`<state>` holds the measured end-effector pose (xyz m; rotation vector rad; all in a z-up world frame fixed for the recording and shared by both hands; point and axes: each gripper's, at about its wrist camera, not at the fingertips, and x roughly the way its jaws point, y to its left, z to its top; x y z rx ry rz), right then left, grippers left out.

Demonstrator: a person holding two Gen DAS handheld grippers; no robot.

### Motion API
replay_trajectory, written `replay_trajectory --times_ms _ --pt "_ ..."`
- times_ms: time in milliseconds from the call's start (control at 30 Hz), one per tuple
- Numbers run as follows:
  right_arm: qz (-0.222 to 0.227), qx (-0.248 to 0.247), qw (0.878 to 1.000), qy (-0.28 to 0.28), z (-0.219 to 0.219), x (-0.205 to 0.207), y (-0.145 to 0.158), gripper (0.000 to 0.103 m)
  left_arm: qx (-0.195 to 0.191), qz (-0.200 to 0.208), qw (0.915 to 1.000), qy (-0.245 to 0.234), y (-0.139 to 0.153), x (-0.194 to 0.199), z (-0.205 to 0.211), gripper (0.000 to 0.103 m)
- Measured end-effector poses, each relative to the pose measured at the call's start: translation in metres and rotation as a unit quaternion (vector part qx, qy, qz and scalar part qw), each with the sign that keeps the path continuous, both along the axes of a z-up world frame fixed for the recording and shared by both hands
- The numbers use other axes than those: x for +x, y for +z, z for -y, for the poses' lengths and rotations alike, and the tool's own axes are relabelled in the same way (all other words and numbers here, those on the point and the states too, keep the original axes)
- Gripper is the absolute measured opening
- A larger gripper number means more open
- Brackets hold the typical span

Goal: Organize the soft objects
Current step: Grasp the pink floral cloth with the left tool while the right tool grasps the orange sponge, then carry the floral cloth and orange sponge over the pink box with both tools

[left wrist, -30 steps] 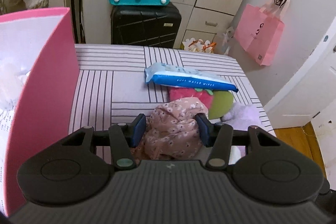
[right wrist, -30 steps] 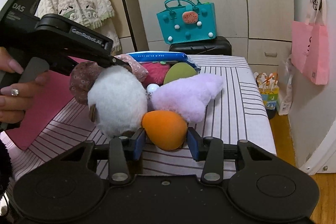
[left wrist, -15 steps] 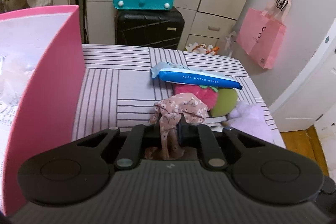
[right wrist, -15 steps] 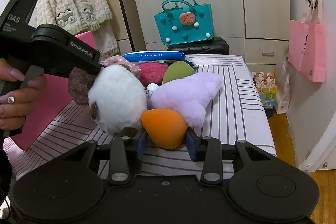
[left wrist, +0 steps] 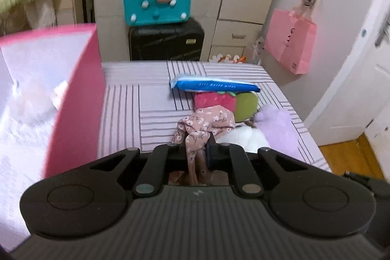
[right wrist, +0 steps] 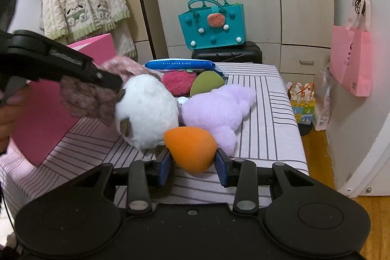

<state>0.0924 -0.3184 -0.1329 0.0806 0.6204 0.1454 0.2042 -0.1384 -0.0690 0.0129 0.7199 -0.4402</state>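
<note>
We read "PURE WATER WIPES" on the blue wipes pack at twelve o'clock on the striped bedsheet. Our left gripper is clamped tight on the floral scrunchie, lifted beside the pink box at nine o'clock. Our right gripper grips the orange sponge, partly open around it. A teal felt bag sits on a black suitcase before pale wardrobes.

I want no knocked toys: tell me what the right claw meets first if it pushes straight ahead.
The orange egg-shaped sponge already sits between the right claw pads; just beyond come the white plush and purple plush, though depth is unclear.
</note>
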Motion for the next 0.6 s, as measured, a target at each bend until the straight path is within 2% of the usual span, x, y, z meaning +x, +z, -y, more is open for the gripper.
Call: replay_trajectory --times_ms 100,267,367,500,600 --pt "-0.010 -0.003 1.000 0.009 0.001 -0.005 0.004 0.044 0.017 0.023 0.9992 -0.027 0.013 -0.019 -0.002 0.010" --pt "-0.027 -0.004 0.999 0.025 0.001 -0.013 0.010 0.044 0.041 0.028 0.9963 -0.071 0.022 -0.041 -0.005 0.010" --pt "-0.035 -0.004 0.999 0.038 0.000 -0.018 0.016 0.044 0.048 0.007 0.9945 -0.093 0.021 -0.047 -0.008 0.010" --pt "-0.056 -0.014 0.995 0.075 -0.005 -0.021 0.026 0.044 0.042 -0.043 0.9905 -0.124 0.018 -0.052 -0.016 0.010" --pt "-0.070 -0.012 0.993 0.097 -0.010 -0.023 0.034 0.044 0.056 -0.047 0.9877 -0.138 0.018 -0.062 -0.018 0.010"
